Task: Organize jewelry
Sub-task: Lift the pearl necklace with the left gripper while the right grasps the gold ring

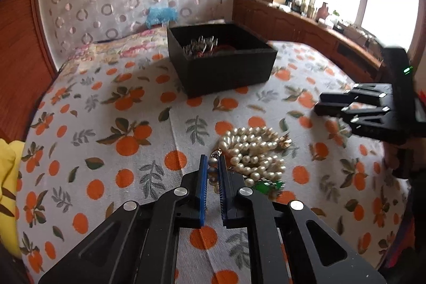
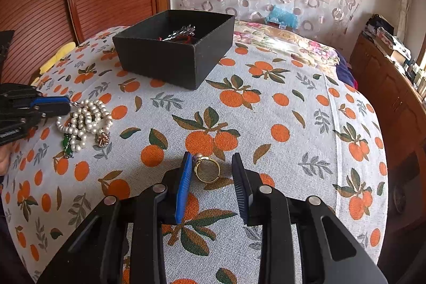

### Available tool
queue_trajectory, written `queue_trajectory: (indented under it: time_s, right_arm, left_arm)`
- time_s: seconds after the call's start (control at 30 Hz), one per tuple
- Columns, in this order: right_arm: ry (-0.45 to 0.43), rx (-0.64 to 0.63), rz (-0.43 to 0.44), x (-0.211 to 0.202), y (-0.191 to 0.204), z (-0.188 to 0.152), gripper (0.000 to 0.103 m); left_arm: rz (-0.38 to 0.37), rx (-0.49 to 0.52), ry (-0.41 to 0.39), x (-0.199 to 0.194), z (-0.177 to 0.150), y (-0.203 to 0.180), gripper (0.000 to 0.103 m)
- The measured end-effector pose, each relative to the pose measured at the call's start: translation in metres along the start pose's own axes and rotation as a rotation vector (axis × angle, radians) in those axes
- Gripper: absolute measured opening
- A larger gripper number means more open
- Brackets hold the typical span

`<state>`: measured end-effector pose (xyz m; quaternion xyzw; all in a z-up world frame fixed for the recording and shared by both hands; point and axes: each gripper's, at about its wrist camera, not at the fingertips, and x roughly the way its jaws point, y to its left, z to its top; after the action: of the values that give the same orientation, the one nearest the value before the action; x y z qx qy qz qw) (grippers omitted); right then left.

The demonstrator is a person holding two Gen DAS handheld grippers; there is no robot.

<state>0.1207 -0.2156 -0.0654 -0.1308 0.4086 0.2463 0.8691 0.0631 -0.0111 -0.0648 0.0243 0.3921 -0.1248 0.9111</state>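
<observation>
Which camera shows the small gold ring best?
The right wrist view: the small gold ring lies on the orange-print cloth, between the right hand-held gripper's open jaws. The left wrist view doesn't show it.

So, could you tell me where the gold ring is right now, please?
In the right wrist view, the gold ring lies on the orange-print bedspread between the right hand-held gripper's open fingers, nearer its left one.

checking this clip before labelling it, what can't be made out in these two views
- Black open box: left wrist view shows a blurred tangle of silver and red pieces; its near wall hides the bottom.
- Same box, right wrist view: only a silver piece and something red show above the wall.
- White pearl bead necklace: the left gripper covers the part it pinches.
- Green pendant: half hidden behind that gripper's finger.
- Right gripper around the gold ring: contact unclear.
</observation>
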Motion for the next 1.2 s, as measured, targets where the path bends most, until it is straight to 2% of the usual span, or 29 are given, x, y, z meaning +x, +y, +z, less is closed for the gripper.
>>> queue_trajectory:
  time_s: [0.3,0.6,0.63,0.67,0.7,0.87,1.2]
  right_arm:
    - [0.0,0.002,0.002,0.0,-0.001,0.0,0.033]
    - [0.0,0.003,0.003,0.0,-0.001,0.0,0.033]
    - [0.0,0.006,0.008,0.0,-0.001,0.0,0.032]
    - [0.0,0.011,0.022,0.0,-0.002,0.0,0.024]
    - [0.0,0.011,0.021,0.0,-0.001,0.001,0.022]
    - [-0.001,0.002,0.037,-0.002,0.007,0.002,0.022]
    - [-0.081,-0.028,0.079,-0.025,0.026,0.028,0.022]
  left_arm:
    - [-0.034,-0.006,-0.137,-0.054,0.01,-0.008,0.007]
    - [-0.041,0.014,-0.239,-0.093,0.028,-0.015,0.007]
    - [-0.039,0.018,-0.246,-0.096,0.03,-0.015,0.007]
    - [-0.037,0.024,-0.254,-0.099,0.033,-0.016,0.007]
    - [-0.034,0.029,-0.26,-0.1,0.036,-0.016,0.007]
    - [-0.031,0.052,-0.288,-0.107,0.051,-0.018,0.007]
    - [-0.01,0.099,-0.341,-0.116,0.091,-0.023,0.007]
